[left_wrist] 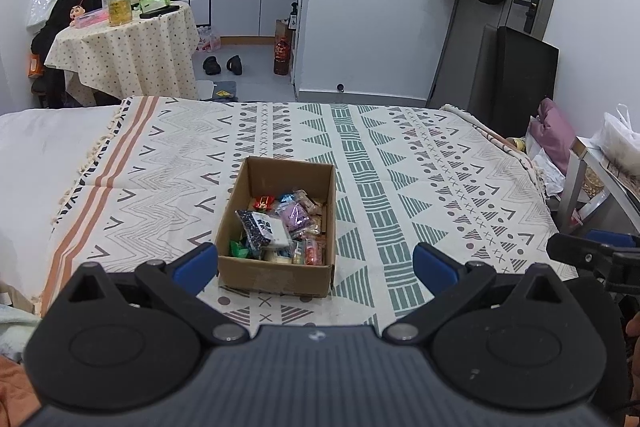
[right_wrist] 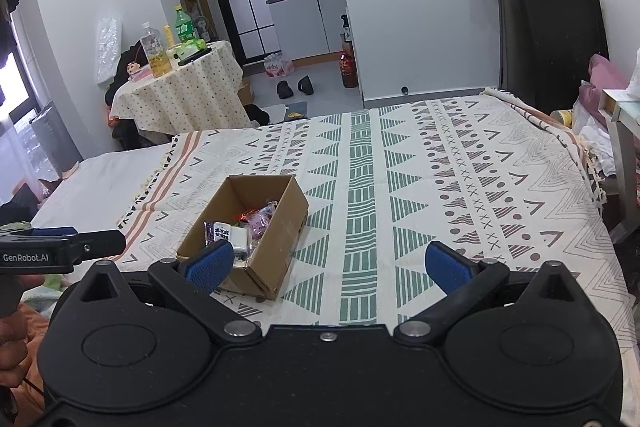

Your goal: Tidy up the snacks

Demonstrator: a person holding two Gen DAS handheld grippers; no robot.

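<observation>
Cardboard box [left_wrist: 276, 269] of wrapped snacks [left_wrist: 280, 227] sits on a patterned blanket [left_wrist: 400, 163] covering the bed, its near wall just ahead of both hand-held tools. The left gripper [left_wrist: 316, 263] hangs before the box with blue fingers spread wide, holding nothing. The right gripper [right_wrist: 328, 265], to the right of the box, is likewise spread and empty. Beyond the box stands a cloth-draped round table [left_wrist: 128, 47] with bottles.

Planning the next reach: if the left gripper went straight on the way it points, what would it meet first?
Probably the cardboard box of snacks, which sits between the open left gripper's fingers in its view; its near wall comes first, though depth is unclear.
</observation>
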